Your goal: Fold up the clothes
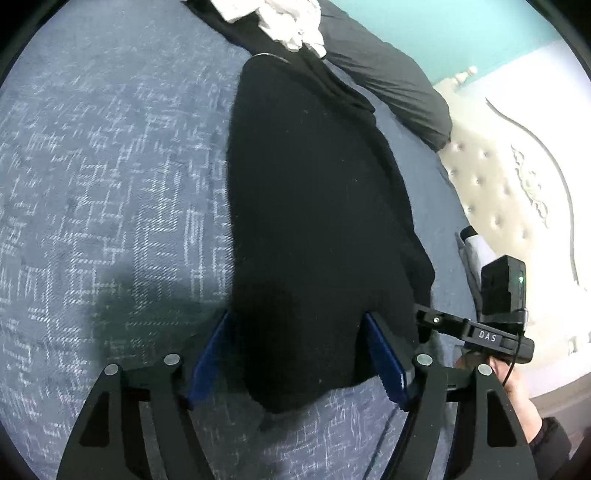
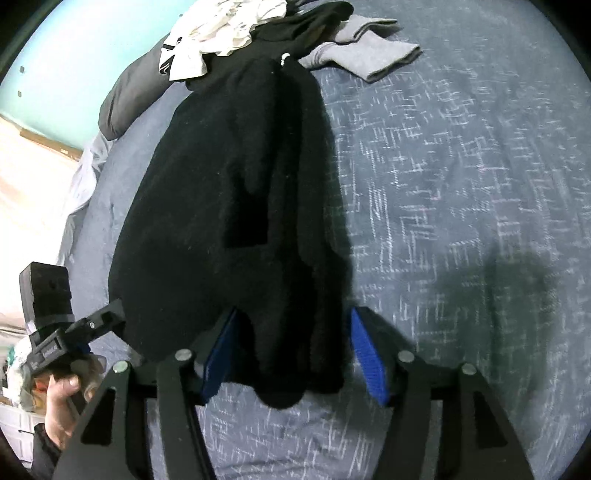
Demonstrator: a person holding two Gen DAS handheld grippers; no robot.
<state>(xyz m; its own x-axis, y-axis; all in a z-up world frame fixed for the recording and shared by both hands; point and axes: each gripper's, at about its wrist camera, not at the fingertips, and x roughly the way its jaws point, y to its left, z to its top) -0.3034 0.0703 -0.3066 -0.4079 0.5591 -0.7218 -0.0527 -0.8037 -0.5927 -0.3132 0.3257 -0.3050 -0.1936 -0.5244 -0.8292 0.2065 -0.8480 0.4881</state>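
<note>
A black fleece garment lies lengthwise on the blue-grey patterned bedspread, folded into a long narrow shape. My left gripper is open, with the garment's near end lying between its blue pads. The right wrist view shows the same black garment, its near end between the wide-apart fingers of my open right gripper. A folded flap shows on top of the cloth. Neither gripper is closed on the fabric.
A white crumpled garment and a folded grey one lie at the far end. A dark grey pillow sits by the tufted headboard. A hand holds the other device. The bedspread extends to the right.
</note>
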